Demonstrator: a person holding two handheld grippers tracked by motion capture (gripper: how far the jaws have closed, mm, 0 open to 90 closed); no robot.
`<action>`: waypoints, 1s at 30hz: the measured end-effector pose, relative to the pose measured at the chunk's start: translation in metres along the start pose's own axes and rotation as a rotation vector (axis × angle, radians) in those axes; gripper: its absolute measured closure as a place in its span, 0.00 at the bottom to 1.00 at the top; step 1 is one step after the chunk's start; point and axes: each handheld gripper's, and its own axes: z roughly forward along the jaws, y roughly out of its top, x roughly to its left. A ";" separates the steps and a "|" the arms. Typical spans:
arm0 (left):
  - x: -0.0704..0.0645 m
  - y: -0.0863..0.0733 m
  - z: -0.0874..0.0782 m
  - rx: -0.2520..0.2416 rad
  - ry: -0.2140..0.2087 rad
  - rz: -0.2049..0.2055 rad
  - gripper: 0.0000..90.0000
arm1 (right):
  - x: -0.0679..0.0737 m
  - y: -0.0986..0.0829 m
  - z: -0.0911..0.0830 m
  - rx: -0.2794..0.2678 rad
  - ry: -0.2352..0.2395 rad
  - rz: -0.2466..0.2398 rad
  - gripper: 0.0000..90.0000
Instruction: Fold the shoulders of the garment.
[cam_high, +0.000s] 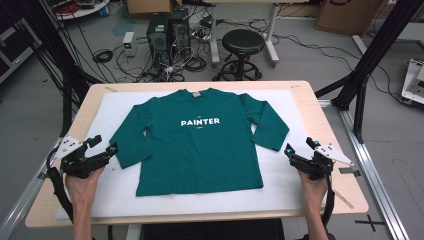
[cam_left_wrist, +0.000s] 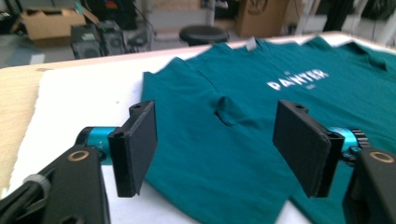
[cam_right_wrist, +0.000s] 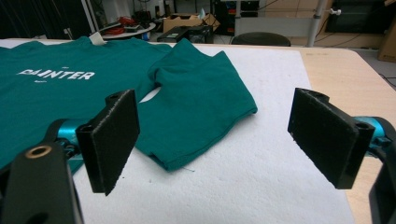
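- A green long-sleeved shirt (cam_high: 200, 145) lies flat and face up on a white mat (cam_high: 295, 185) that covers most of the counter (cam_high: 325, 115); its collar points to the far edge and its hem to the near edge, with white lettering across the chest.
- Both sleeves are folded back at the elbow, so each cuff lies beside the body of the shirt.
- The left gripper (cam_high: 102, 150) hovers near the left edge of the counter, just beside the left cuff (cam_left_wrist: 219, 196), its fingers (cam_left_wrist: 135, 147) spread wide and holding nothing.
- The right gripper (cam_high: 300, 150) sits near the right edge, close to the right cuff (cam_right_wrist: 205, 116) but apart from it, its fingers (cam_right_wrist: 112, 140) likewise wide and empty.
- The step in hand looks like the approach before a first fold: nothing is grasped yet.
- Next, each gripper probably needs to come down on its sleeve edge and close on the cloth alone, without pinching the mat.
- The left gripper view is blurred, so I cannot tell whether that gripper touches the fabric.
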 end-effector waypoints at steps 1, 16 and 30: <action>-0.002 0.005 0.000 0.015 -0.024 0.001 0.36 | 0.000 0.000 0.000 0.000 0.000 0.000 0.19; -0.018 0.022 0.043 0.320 -0.095 0.069 0.50 | 0.001 0.001 0.002 0.022 -0.011 -0.012 0.19; -0.025 -0.004 0.052 0.461 -0.200 0.172 0.66 | 0.002 0.001 0.003 0.034 -0.016 -0.021 0.19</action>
